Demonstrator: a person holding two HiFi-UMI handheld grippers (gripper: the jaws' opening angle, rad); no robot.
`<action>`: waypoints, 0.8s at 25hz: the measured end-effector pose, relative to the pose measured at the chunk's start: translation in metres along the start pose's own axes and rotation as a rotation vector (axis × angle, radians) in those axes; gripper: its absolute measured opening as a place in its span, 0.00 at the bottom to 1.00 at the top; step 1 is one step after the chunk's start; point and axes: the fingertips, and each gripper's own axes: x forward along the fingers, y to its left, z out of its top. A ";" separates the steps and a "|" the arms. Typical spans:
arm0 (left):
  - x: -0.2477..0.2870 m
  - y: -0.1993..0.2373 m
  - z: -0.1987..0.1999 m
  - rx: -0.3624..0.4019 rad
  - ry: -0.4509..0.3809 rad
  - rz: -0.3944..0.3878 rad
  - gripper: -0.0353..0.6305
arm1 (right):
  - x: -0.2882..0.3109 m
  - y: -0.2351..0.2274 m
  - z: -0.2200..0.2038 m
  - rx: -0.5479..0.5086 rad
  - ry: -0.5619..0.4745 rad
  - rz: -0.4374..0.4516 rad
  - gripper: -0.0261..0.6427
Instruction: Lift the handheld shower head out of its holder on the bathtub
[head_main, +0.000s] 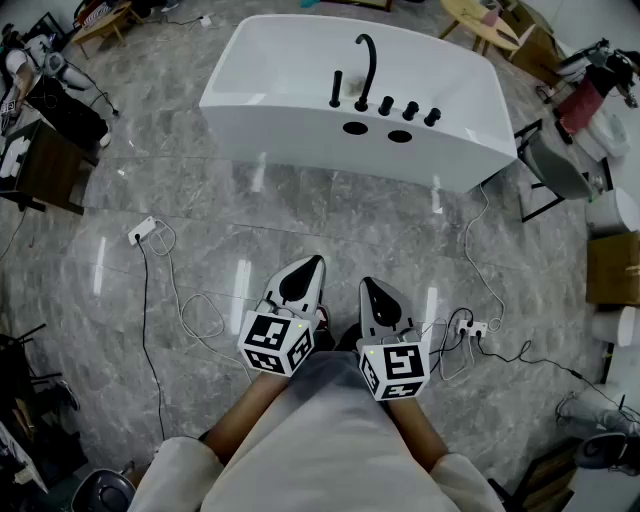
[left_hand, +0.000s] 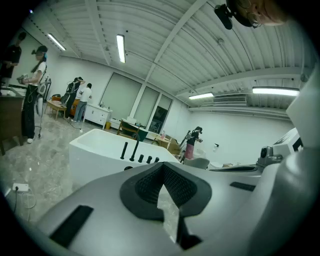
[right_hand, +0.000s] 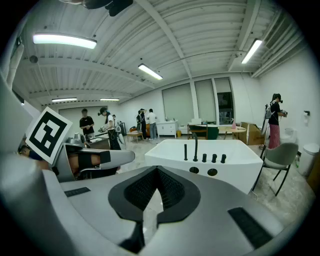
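Note:
The white bathtub (head_main: 290, 120) stands far ahead on the grey marble floor. On its deck the black handheld shower head (head_main: 336, 89) stands upright in its holder, left of the curved black spout (head_main: 367, 70) and three knobs. It also shows small in the left gripper view as the handheld shower head (left_hand: 124, 150) and in the right gripper view as the handheld shower head (right_hand: 185, 152). My left gripper (head_main: 316, 262) and right gripper (head_main: 366, 284) are held side by side close to my body, well short of the tub. Both are shut with nothing between the pads.
Power strips with white cables lie on the floor at left (head_main: 143, 231) and right (head_main: 470, 327). A grey chair (head_main: 555, 170) stands right of the tub. Tables and clutter line the room's edges, and several people stand in the background.

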 end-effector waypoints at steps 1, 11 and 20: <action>0.000 0.001 0.002 0.000 -0.006 -0.004 0.06 | 0.002 0.002 0.001 -0.001 -0.004 0.001 0.06; 0.007 -0.008 0.007 -0.020 -0.012 -0.053 0.06 | 0.005 0.003 0.010 0.002 -0.010 0.012 0.06; 0.032 -0.007 0.017 -0.057 -0.035 -0.038 0.06 | 0.022 -0.019 0.030 -0.029 -0.060 0.030 0.06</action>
